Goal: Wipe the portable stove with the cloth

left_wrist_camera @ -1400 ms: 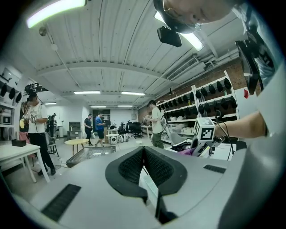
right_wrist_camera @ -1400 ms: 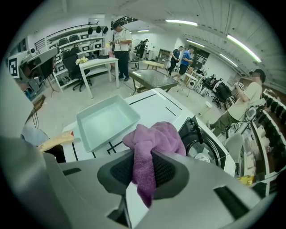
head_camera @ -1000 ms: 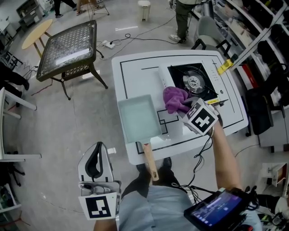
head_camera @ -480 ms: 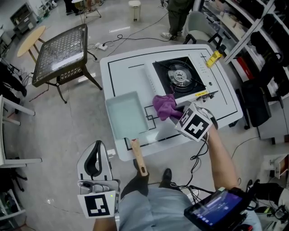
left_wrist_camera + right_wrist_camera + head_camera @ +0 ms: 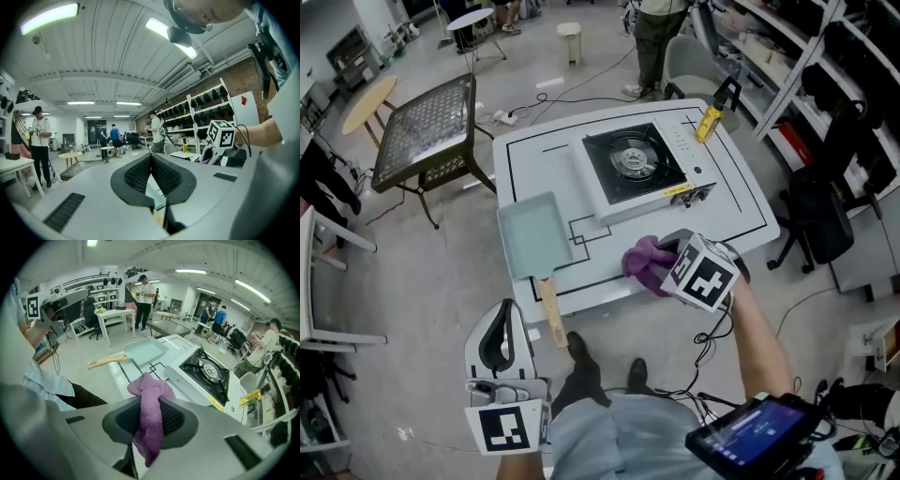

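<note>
The portable stove (image 5: 633, 172) stands on the white table (image 5: 731, 211), its black top and round burner facing up; the right gripper view shows the stove (image 5: 206, 369) ahead to the right. A purple cloth (image 5: 645, 263) hangs over the table's near edge, pinched in my right gripper (image 5: 667, 269). In the right gripper view the cloth (image 5: 151, 416) is squeezed between the shut jaws of that gripper (image 5: 151, 420). My left gripper (image 5: 502, 361) is held low beside my body, off the table, its jaws (image 5: 151, 176) closed with nothing between them.
A pale green rectangular pan (image 5: 532, 234) with a wooden handle lies on the table's left side. A yellow tool (image 5: 710, 116) rests at the far right corner. A mesh-top side table (image 5: 427, 120) stands to the left, shelves and an office chair (image 5: 811, 211) to the right. People stand beyond.
My right gripper has pulled the purple cloth back from beside the stove to the table's near edge. The view has shifted, so the table sits farther away. The left gripper has stayed put.
</note>
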Demonstrator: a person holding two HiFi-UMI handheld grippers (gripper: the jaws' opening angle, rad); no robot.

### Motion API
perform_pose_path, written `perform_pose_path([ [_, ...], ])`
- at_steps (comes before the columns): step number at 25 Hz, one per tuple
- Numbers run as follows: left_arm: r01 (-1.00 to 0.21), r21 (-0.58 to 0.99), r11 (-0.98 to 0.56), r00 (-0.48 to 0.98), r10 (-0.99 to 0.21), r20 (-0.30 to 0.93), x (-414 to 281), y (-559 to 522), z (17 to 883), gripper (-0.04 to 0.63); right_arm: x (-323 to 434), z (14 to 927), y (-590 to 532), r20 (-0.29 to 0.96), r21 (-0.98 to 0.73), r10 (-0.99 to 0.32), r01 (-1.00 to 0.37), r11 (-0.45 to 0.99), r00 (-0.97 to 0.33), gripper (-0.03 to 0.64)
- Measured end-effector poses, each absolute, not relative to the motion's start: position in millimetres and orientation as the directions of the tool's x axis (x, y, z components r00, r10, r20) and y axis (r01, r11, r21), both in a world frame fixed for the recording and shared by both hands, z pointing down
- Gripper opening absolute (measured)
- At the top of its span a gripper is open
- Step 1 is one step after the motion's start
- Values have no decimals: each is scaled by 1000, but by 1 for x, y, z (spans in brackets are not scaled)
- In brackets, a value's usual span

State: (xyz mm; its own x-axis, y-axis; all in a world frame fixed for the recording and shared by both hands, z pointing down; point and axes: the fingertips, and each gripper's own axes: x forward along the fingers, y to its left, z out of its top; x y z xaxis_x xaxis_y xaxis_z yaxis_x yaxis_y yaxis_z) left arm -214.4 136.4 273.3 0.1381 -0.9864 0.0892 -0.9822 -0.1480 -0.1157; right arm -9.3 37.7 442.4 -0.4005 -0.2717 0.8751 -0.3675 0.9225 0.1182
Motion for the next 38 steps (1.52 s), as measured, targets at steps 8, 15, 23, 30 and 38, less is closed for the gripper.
perform_pose_path([
  [8, -980, -111, -165, 161, -986, 39, -127, 186, 252, 18, 56, 346, 90, 651, 120, -437, -485, 866, -621, 103],
  [15, -982, -111, -149, 156, -986, -59, -80, 209, 223, 18, 98, 293, 136, 383, 113, -620, -631, 767, -685, 104],
  [23, -975, -126, -183, 194, -977, -86, -44, 209, 227, 18, 111, 295, 164, 167, 41, -734, -739, 672, -658, 104],
  [30, -973, -126, -192, 198, -979, -41, -23, 207, 234, 18, 129, 287, 174, 88, 62, -793, -791, 608, -603, 103],
  [38, -973, -132, -192, 199, -979, -39, -13, 204, 236, 18, 138, 283, 175, 63, 82, -810, -806, 587, -583, 103],
])
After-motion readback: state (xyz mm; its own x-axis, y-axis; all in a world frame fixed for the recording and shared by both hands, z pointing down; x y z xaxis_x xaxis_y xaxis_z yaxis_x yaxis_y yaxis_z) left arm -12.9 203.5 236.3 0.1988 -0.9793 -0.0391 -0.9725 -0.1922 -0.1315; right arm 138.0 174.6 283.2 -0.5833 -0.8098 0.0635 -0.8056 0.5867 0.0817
